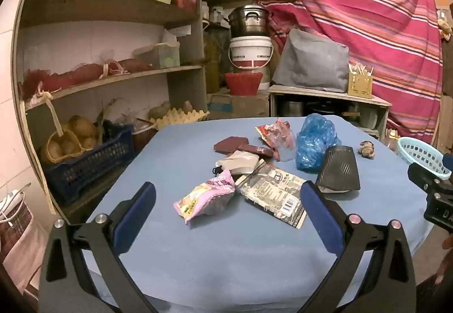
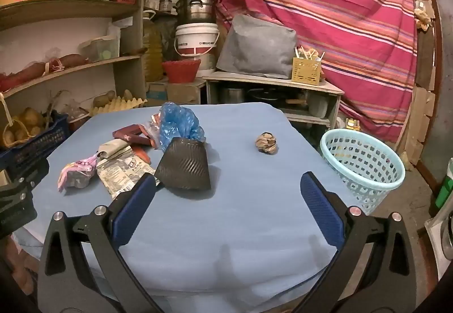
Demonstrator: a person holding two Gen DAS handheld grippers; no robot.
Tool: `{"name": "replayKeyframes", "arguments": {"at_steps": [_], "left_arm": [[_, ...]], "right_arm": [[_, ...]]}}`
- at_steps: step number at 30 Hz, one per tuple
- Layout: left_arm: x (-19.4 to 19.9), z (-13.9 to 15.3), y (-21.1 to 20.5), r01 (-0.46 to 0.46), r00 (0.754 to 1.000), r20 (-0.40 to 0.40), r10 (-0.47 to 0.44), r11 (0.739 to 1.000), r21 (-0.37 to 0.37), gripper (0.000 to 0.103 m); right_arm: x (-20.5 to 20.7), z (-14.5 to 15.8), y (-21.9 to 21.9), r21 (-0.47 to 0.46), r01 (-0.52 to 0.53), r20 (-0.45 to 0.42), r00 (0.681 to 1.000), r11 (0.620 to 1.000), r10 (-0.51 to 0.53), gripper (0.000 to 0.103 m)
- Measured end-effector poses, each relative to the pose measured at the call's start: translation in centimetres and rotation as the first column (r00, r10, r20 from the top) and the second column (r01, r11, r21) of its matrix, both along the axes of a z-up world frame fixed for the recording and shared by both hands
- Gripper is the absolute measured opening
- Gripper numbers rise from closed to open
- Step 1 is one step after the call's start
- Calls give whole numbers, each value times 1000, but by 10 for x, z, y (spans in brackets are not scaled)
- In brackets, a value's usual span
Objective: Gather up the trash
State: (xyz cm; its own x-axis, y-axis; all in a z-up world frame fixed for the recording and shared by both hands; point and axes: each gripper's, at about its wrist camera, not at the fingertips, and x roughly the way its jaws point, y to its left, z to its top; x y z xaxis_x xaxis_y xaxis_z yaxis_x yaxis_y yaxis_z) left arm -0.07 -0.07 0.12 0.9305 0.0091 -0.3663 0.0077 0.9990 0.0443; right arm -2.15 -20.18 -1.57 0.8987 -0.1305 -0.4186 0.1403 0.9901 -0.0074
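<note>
left gripper [image 1: 228,209]: wide open, hanging over the near part of the counter, nothing between the blue pads
right gripper [image 2: 228,199]: also wide open and empty, tilted down a bit toward the counter
counter [image 1: 240,253]: covered in a light blue cloth, trash mostly piled on the far left half
pink snack bag [image 1: 205,197]: crumpled, closest to the left gripper, lying just ahead of the open fingers
black-and-white wrapper [image 1: 273,192]: flat, right beside the pink snack bag, barcode end toward the camera
black ribbed cup [image 2: 185,167]: squashed, on its side, just past the right gripper's left finger, not touching as far as can be told
blue plastic bag [image 2: 178,122]: scrunched up right behind the black ribbed cup
red wrapper [image 1: 276,133]: torn, clear-ish, left of the blue plastic bag
maroon packets [image 1: 230,144]: couple of flat ones at the back of the pile, with a grey-white pouch [image 1: 240,161] just in front
paper ball [image 2: 266,143]: brownish wad, sitting alone, well apart from the pile
basket [image 2: 365,163]: pale blue, perforated, empty-looking, off the counter's right edge, down beside it
background: wooden shelves [image 1: 113,72] with potatoes on the left, striped red cloth [image 2: 325,1] at the back
</note>
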Motion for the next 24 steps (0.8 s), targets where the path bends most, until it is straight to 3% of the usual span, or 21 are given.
{"name": "replayKeyframes", "arguments": {"at_steps": [24], "left_arm": [[-4,5,10,-21,1000,16,21,1000,3,100]], "right_arm": [[-3,4,5,-13,-16,18,1000,1000,16,99]]}}
